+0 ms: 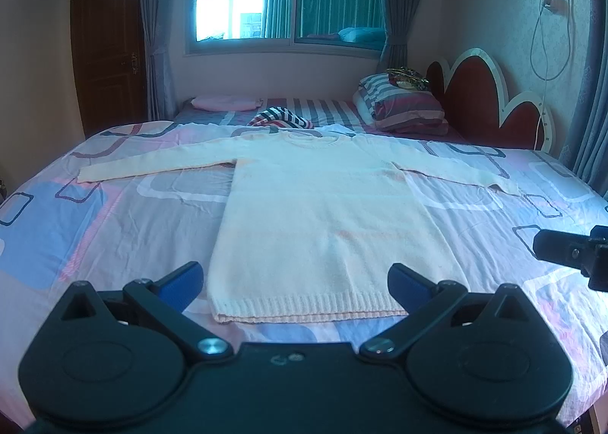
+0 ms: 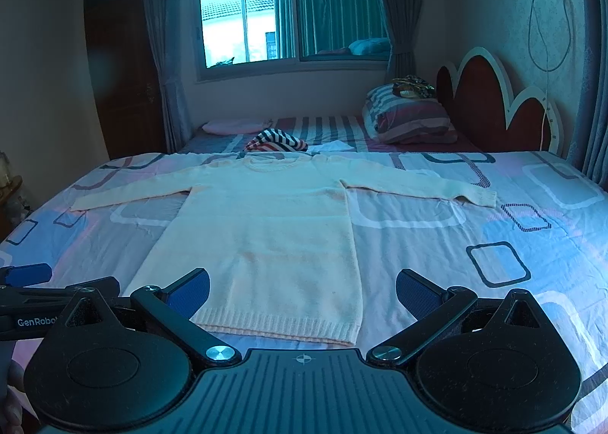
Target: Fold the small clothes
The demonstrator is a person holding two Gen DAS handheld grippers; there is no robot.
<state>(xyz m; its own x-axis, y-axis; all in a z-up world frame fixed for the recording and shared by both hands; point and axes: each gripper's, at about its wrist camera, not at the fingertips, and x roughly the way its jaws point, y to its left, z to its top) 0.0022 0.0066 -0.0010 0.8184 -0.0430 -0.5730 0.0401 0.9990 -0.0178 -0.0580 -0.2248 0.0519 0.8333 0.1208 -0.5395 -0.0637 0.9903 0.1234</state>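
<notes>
A cream long-sleeved knit sweater (image 1: pixel 323 213) lies flat and face up on the bed, both sleeves spread out sideways, ribbed hem nearest me. It also shows in the right wrist view (image 2: pixel 266 236). My left gripper (image 1: pixel 296 284) is open and empty, hovering just in front of the hem, its blue pads (image 1: pixel 182 282) wide apart. My right gripper (image 2: pixel 302 291) is open and empty too, above the hem's right part. The right gripper's tip shows at the right edge of the left wrist view (image 1: pixel 570 251).
The bed has a pink, blue and white patterned sheet (image 1: pixel 95 228). Behind the sweater lie a striped garment (image 1: pixel 281 120), a pink pillow (image 1: pixel 224 102) and a folded striped quilt (image 1: pixel 402 107). A red headboard (image 1: pixel 482 99) stands at the right, with a window and curtains behind.
</notes>
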